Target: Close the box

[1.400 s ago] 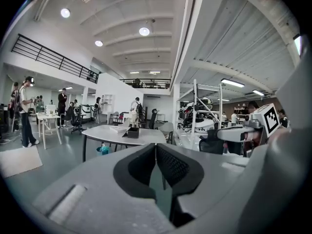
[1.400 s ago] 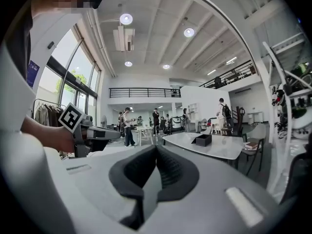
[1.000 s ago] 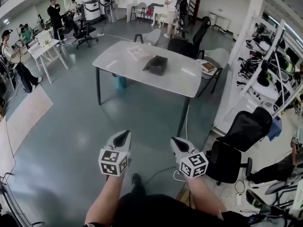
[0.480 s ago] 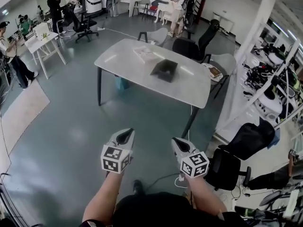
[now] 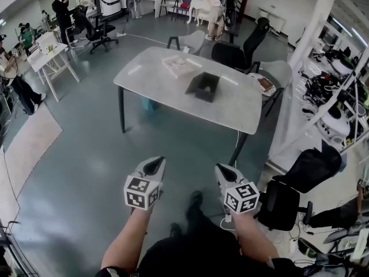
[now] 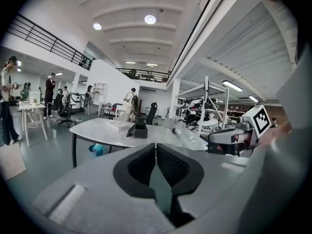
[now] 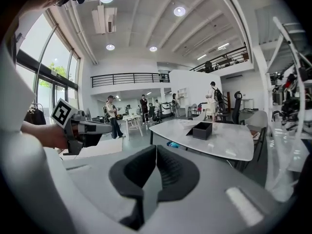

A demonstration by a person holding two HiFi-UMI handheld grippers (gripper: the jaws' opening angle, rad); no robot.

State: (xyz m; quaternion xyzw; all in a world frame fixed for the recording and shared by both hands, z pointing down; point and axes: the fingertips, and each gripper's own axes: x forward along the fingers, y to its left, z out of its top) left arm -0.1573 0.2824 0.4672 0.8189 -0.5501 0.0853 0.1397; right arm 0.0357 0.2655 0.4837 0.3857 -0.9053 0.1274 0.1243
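A dark open box with its lid raised stands near the middle of a pale grey table, well ahead of me across the floor. It also shows small and far off as the box in the left gripper view and the box in the right gripper view. My left gripper and right gripper hang side by side over the floor, short of the table. Both are shut with nothing between their jaws; the left gripper and right gripper show pads pressed together.
A flat white book-like item lies on the table behind the box. Office chairs stand at the table's far side, another black chair at my right. A white cable runs on the floor. Several people stand at the back.
The table and box have come a little closer and shifted right in the head view. Both grippers stay shut and keep their places in front of me.
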